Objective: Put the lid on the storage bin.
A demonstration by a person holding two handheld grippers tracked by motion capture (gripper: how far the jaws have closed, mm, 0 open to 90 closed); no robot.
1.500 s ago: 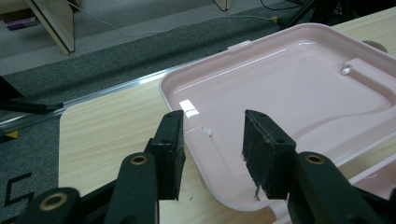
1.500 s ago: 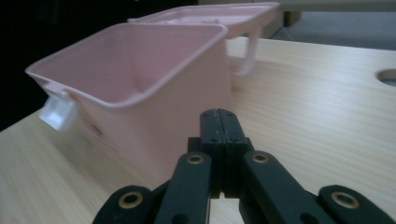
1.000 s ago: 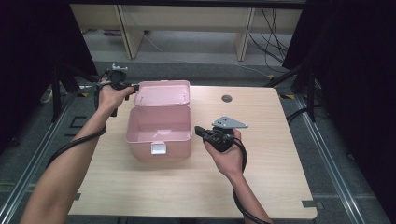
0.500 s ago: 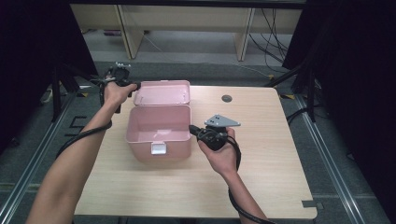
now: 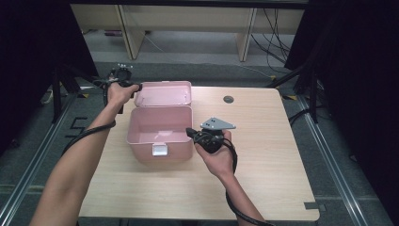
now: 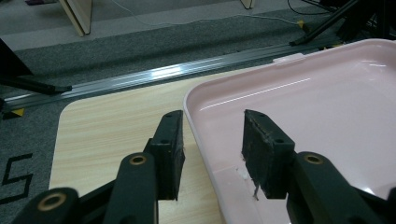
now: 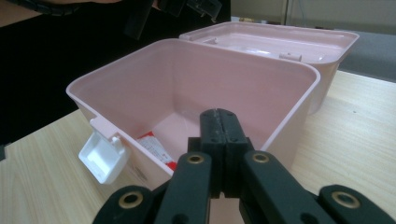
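Observation:
A pink plastic box [image 5: 141, 151] stands open on the wooden table, its lid [image 5: 164, 93] laid back flat behind it. My left gripper [image 5: 136, 88] is at the lid's left edge. In the left gripper view its jaws [image 6: 212, 140] stand open astride the lid's rim [image 6: 198, 126], not pressing on it. My right gripper [image 5: 189, 132] is shut with nothing in it, its tip [image 7: 218, 114] at the box's right wall by the rim. A red and white packet [image 7: 156, 147] lies on the box's floor. A white latch [image 7: 102, 158] hangs from the front wall.
A round dark grommet [image 5: 228, 99] sits in the table near its far edge. A metal rail [image 6: 140, 77] runs on the floor past the table's far-left corner. Bare tabletop [image 5: 273, 155] stretches right of the box.
My left gripper has shifted a little right and down onto the lid's edge. My right gripper has edged left toward the box's wall.

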